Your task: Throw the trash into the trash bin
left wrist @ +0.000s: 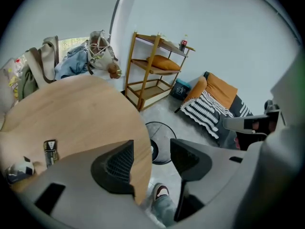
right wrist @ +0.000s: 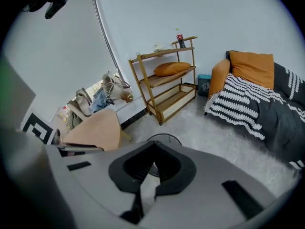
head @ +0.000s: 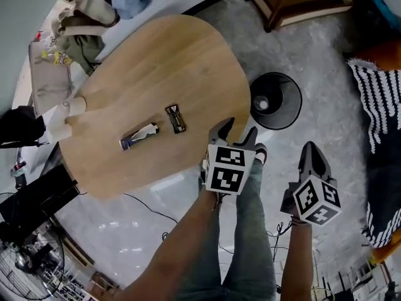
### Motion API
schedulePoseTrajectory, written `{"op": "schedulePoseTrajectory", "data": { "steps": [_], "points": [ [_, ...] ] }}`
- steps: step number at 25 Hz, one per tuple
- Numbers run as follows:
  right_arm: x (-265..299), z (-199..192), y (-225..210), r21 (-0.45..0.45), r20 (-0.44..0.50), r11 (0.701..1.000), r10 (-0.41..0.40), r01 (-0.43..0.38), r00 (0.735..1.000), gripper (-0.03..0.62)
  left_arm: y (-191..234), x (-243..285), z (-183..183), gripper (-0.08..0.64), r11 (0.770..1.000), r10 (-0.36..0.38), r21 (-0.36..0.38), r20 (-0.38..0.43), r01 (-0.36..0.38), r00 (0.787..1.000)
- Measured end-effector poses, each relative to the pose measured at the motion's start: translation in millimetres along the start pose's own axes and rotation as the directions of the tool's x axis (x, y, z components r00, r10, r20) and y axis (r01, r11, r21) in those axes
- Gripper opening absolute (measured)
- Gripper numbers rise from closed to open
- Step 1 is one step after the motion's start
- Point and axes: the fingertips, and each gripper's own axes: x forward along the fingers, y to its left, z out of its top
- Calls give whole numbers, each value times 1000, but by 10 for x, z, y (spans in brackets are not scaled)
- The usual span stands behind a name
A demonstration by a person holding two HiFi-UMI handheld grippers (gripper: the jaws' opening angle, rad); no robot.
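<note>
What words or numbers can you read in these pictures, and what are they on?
No text can be read anywhere.
Dark wrapper: has print, too small to read.
Silver wrapper: print too blurred to read.
Left cube and right cube: black-and-white squares only, no words.
Red bottle: label too small to read.

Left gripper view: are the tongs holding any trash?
No, the left tongs stand open with nothing gripped; only the edge of the wooden table shows between them.
</note>
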Motion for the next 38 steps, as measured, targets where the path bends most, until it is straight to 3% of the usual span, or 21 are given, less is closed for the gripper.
{"op": "schedulePoseTrajectory", "data": {
  "steps": [9,18,21,24,30,33,38],
  "points": [
    [164,-106,885,-126,-51,985,114,-120,992,6,620,-743,-149,247,994,66,-96,67,-59,996],
    [290,-333,1824,-234,-117,945,207,-229,971,6,1552,-1365,-530,247,967,189,-185,62,-175,980],
    [329,-421,2056,-254,-135,934,223,-251,965,6,1861,-1531,-591,247,963,219,-177,63,-206,974],
    [358,-482,2242,-263,-147,929,229,-261,962,6,2115,-1656,-615,247,972,219,-97,51,-213,974],
    [438,-535,2424,-258,-152,934,214,-247,965,6,2430,-1706,-649,247,973,161,172,-38,-152,986],
    [470,-548,2456,-244,-150,942,199,-231,969,6,2477,-1656,-697,247,955,107,289,-105,-73,989],
    [540,-539,2435,-215,-142,957,167,-195,976,6,2545,-1538,-757,244,900,41,432,-205,53,978]
  ]
}}
